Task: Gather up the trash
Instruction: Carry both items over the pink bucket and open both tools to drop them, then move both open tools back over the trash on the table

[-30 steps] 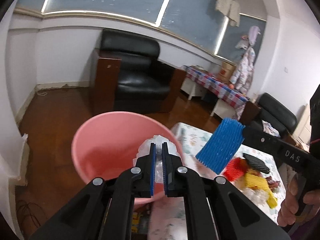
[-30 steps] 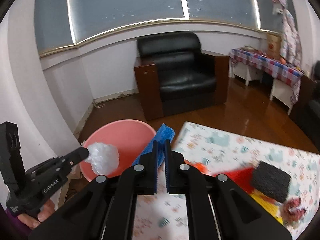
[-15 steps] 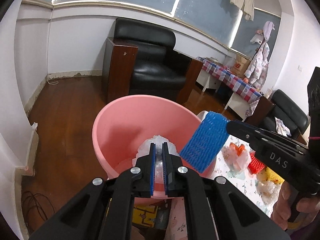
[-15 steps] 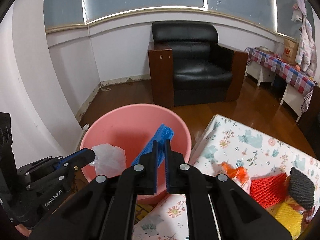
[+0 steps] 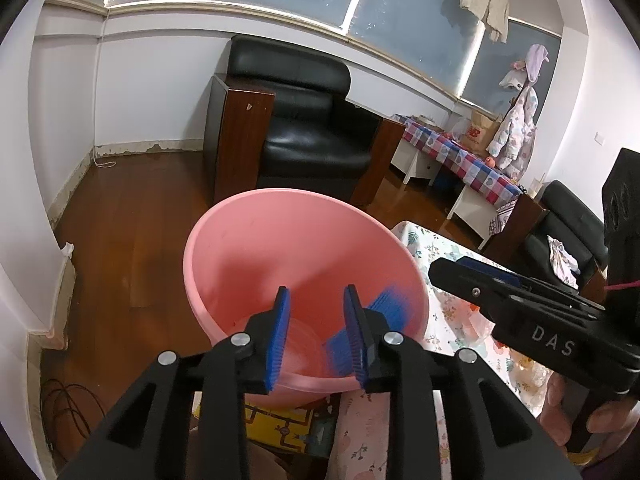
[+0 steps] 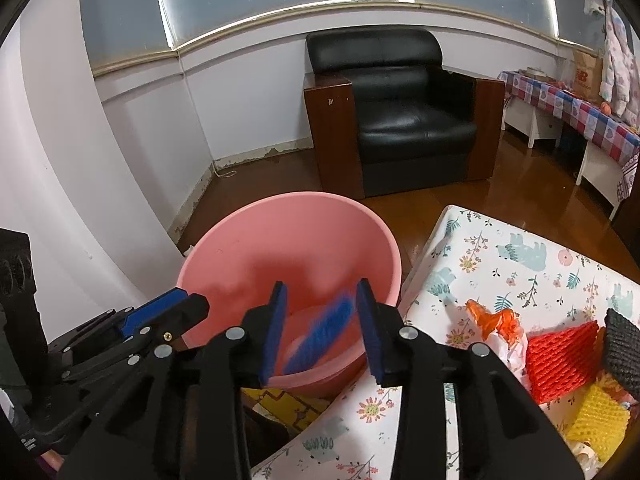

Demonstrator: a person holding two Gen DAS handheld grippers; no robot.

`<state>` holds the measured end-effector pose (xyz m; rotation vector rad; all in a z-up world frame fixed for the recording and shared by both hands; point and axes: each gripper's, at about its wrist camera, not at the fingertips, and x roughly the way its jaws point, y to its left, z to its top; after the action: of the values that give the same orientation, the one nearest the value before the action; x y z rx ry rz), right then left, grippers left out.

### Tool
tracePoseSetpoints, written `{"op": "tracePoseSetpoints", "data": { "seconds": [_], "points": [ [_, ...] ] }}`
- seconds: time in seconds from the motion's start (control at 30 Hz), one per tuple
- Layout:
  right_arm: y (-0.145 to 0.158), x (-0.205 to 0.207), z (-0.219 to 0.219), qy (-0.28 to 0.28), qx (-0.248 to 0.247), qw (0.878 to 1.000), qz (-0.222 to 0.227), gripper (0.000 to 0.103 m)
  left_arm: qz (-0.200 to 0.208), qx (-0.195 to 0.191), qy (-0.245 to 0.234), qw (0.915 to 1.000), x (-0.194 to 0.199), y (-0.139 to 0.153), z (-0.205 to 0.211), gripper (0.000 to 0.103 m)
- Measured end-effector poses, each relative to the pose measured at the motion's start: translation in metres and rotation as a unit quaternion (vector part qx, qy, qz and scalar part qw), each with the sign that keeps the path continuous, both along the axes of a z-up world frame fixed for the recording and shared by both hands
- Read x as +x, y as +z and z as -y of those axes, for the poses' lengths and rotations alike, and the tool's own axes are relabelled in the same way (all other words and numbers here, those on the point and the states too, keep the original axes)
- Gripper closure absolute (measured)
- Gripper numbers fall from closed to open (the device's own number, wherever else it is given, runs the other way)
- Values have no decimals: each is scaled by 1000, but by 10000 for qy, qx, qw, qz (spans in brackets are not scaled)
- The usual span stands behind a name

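A pink plastic basin (image 5: 280, 240) (image 6: 304, 240) stands on the floor beside the table. My left gripper (image 5: 316, 332) is open and empty above the basin. My right gripper (image 6: 322, 328) is open and empty above it too. A blue foam net (image 6: 320, 334) (image 5: 390, 304), blurred, is loose inside the basin between and below the fingers. The clear plastic bag is hard to make out at the basin's bottom. More trash lies on the table: red foam net (image 6: 560, 356), yellow foam net (image 6: 596, 420), black foam net (image 6: 624, 348), orange plastic scrap (image 6: 496, 320).
The table has a floral cloth (image 6: 500, 264) and its edge is right of the basin. A black armchair (image 6: 400, 112) stands behind. A checked-cloth table (image 6: 568, 108) is at the far right. The floor is dark wood (image 5: 128, 216); cables (image 5: 68, 404) lie at the left.
Both grippers have opened. The clear bag left my left gripper and the blue foam net left my right one; both dropped into the basin. Both grippers moved closer over the basin.
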<state>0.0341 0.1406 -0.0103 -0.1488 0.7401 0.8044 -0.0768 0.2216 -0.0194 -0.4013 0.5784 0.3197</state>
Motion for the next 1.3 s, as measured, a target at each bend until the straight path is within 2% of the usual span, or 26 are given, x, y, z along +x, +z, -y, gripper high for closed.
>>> {"op": "tracePoseSetpoints", "data": {
  "seconds": [0.3, 0.53, 1.0, 1.3],
  "points": [
    [5, -8, 20, -130, 119, 9998, 3, 66, 40, 39, -97, 9999, -2, 8, 11, 76],
    [9, -17, 50, -304, 111, 9994, 79, 66, 80, 78, -348, 9993, 2, 16, 33, 76],
    [14, -17, 157, -1328, 190, 9907, 220, 66, -80, 216, -1116, 9935, 32, 18, 98, 74],
    [12, -1, 209, -1855, 243, 9820, 238, 66, -311, 270, -1569, 9868, 61, 11, 136, 63]
  ]
}}
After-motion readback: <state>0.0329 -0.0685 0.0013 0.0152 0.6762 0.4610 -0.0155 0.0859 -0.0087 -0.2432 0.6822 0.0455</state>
